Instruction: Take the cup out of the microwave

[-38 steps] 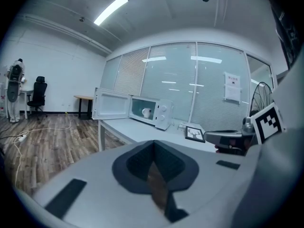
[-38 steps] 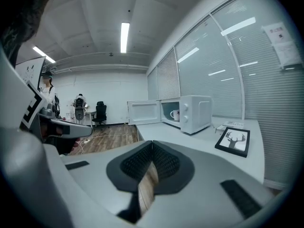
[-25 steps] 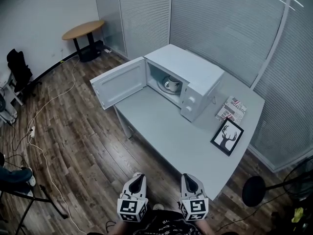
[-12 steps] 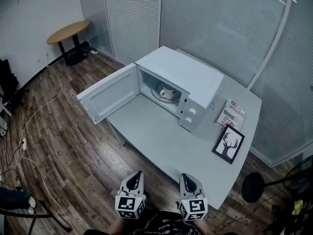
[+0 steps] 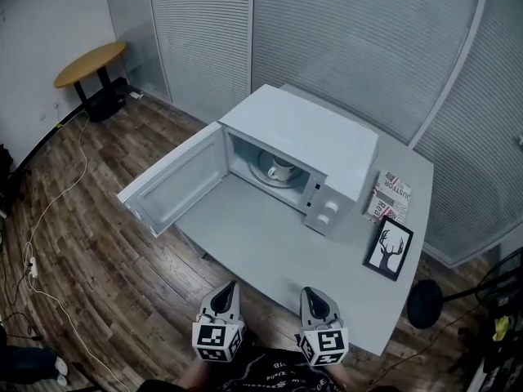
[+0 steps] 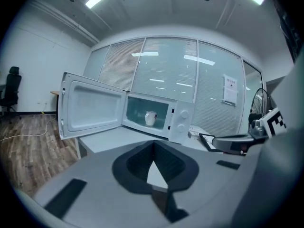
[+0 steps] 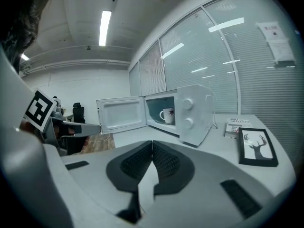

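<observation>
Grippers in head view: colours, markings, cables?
The left gripper and right gripper match: pale grey plastic shells, black ribbed pads, a white cube with black square markers at the rear. No cables visible. Dark printed garment below.

The microwave (image 5: 315, 133) is white, the cup (image 5: 282, 170) inside white with a dark mark, the table (image 5: 261, 239) pale grey. A black-framed picture (image 5: 389, 249) shows a black stag on white; the floor (image 5: 90, 219) is brown wood plank.
</observation>
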Tool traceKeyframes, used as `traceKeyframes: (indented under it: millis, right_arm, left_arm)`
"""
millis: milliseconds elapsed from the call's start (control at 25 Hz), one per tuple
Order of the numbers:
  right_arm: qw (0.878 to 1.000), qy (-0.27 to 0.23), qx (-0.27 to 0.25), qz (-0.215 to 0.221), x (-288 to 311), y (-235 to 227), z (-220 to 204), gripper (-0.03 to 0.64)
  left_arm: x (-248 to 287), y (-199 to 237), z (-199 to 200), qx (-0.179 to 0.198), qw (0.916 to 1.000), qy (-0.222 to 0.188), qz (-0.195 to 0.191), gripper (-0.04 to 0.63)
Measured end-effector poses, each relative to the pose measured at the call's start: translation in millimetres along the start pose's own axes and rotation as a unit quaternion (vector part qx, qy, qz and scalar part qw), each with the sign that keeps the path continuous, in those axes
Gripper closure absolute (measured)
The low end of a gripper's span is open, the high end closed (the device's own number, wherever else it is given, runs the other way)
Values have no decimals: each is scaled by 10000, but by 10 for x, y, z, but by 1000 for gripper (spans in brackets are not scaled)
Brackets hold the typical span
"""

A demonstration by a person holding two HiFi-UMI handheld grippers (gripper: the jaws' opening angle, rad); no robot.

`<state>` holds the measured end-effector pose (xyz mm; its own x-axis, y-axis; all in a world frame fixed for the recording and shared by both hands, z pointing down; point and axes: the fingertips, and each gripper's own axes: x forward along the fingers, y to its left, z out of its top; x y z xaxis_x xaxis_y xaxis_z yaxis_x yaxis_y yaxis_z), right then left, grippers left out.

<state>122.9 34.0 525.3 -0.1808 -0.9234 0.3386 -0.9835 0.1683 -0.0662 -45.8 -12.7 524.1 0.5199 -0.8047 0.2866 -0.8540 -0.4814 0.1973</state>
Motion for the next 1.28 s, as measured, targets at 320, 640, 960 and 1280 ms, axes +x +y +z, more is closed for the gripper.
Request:
traceKeyframes:
  millis: [320, 640, 960, 1280]
  right_arm:
    - [9995, 98, -6, -303, 473, 158, 99, 612]
    - [9991, 182, 79, -363, 696, 266, 141, 612]
    - [9994, 201, 54, -272, 925, 156, 257, 612]
    - [9999, 140, -19, -23, 1260, 72, 514, 611]
  left_arm:
    - [284, 388, 130, 106, 9994, 137, -296, 589]
    - [425, 649, 190, 34, 9994, 144, -321, 589]
    - [573, 735, 257, -48, 9997, 115, -207, 589]
    - [818, 775, 494, -19, 10000, 56, -32, 589]
